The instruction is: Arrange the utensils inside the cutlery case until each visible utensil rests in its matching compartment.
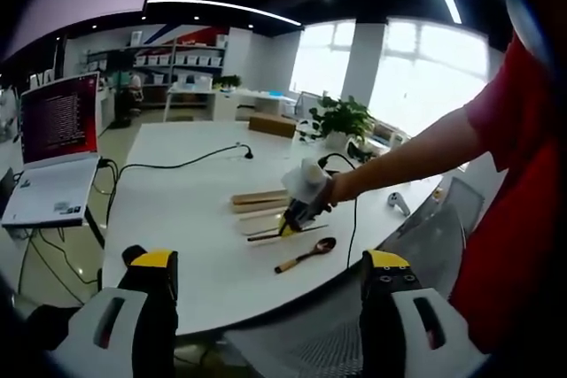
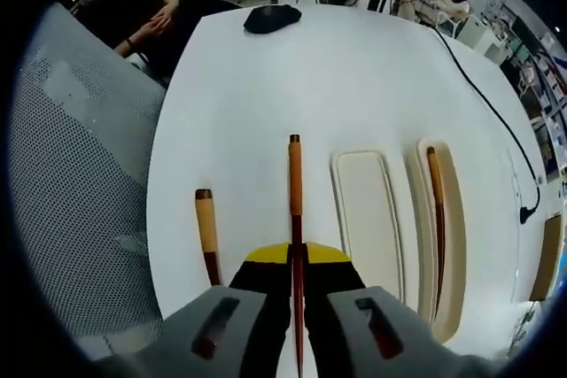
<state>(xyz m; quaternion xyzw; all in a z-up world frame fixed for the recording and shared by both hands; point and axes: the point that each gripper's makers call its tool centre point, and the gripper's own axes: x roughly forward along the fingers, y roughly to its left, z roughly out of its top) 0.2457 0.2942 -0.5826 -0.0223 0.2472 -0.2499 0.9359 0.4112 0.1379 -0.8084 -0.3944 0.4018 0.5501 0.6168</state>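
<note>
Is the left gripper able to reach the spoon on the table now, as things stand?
Probably yes. The left gripper is open and holds nothing, and bare table lies between it and the spoon. The right gripper, shut on a chopstick, works just beyond the spoon, so the two might crowd each other.

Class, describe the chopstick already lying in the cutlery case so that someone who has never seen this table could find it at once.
On the white table lies a pale cutlery case with long compartments. In the one farthest from the right gripper rests a single chopstick. Unlike the chopstick pinched in those jaws, or the wooden-handled spoon on bare table, it lies inside a compartment.
</note>
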